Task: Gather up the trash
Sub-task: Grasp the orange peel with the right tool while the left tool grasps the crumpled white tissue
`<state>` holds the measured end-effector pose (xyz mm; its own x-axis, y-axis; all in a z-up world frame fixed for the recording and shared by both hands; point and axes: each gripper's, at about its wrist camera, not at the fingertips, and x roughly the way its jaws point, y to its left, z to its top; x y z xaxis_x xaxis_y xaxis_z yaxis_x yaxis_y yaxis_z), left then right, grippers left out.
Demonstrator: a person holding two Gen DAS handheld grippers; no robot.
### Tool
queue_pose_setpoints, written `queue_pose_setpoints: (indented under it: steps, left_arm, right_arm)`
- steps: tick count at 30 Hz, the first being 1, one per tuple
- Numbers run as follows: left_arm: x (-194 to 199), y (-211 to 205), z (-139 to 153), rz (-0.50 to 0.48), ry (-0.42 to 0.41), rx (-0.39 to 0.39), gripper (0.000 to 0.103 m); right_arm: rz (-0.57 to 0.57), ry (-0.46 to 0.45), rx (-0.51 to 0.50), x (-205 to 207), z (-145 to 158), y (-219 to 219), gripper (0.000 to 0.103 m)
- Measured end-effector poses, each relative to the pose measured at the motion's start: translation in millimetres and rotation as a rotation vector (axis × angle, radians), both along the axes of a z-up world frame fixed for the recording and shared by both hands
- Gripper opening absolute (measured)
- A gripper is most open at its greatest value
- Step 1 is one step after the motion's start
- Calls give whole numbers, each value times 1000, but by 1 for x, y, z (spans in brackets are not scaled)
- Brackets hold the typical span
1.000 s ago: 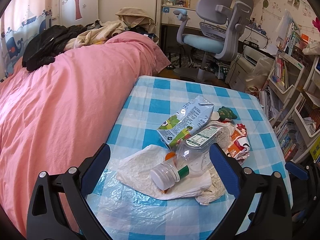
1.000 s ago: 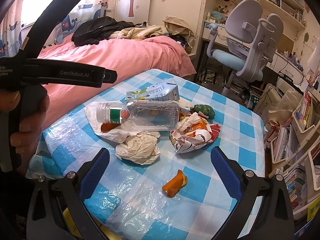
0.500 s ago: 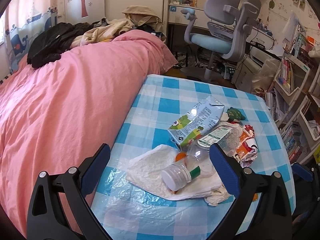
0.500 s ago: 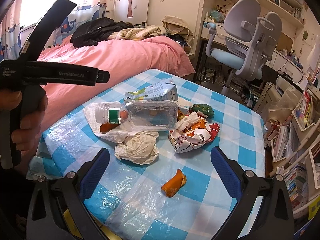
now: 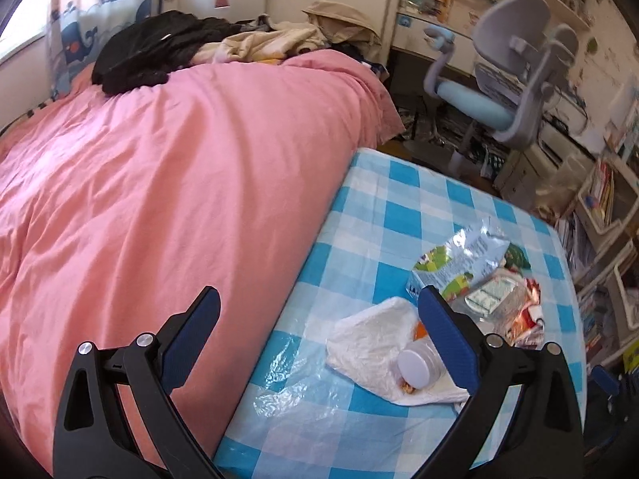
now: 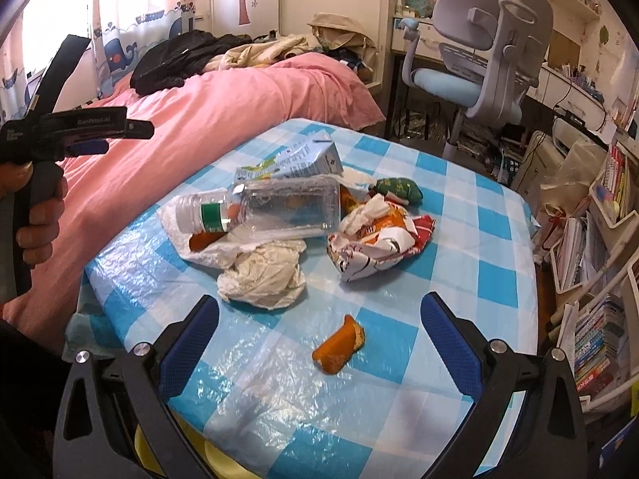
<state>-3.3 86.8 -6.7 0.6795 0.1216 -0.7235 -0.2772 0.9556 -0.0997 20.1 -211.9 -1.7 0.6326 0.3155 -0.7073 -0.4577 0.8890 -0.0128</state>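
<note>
Since a second ago, the left gripper (image 5: 317,321) has been swung towards the pink bed (image 5: 167,183). On the checked table (image 6: 471,247), a clear bottle (image 6: 271,211) is laid lengthwise, cap pointing bedward, among wrappers. Both grippers' fingers are spread, empty; right gripper (image 6: 319,329).

Bottle (image 5: 423,363) body hidden behind left finger; shelf books (image 6: 595,363) illegible.
</note>
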Motion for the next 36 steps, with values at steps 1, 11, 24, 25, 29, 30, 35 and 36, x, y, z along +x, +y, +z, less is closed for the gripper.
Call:
queue_pose_setpoints:
  steps: [1, 11, 24, 25, 29, 30, 35, 36]
  left_arm:
    - [2, -4, -1, -18, 7, 10, 96]
    - [9, -14, -13, -57, 58, 64, 95]
    - [16, -64, -19, -258, 65, 152, 95]
    - [17, -66, -19, -261, 66, 154, 95]
    - [21, -70, -25, -287, 87, 137, 95]
    - [22, -72, -27, -298, 92, 138, 95]
    - [19, -88, -21, -373, 56, 124, 95]
    - [17, -90, -17, -396, 40, 106, 95]
  right_arm:
    - [3, 9, -3, 1, -1, 0, 97]
    - [20, 92, 0, 6, -13, 1, 97]
    - [-9, 154, 39, 19, -23, -4, 94]
    - [-9, 159, 40, 19, -24, -5, 93]
    - [-8, 184, 50, 21, -29, -4, 81]
    - [-8, 193, 54, 22, -31, -4, 81]
    - [-13, 207, 54, 25, -36, -3, 78]
    - [-16, 208, 57, 25, -37, -3, 78]
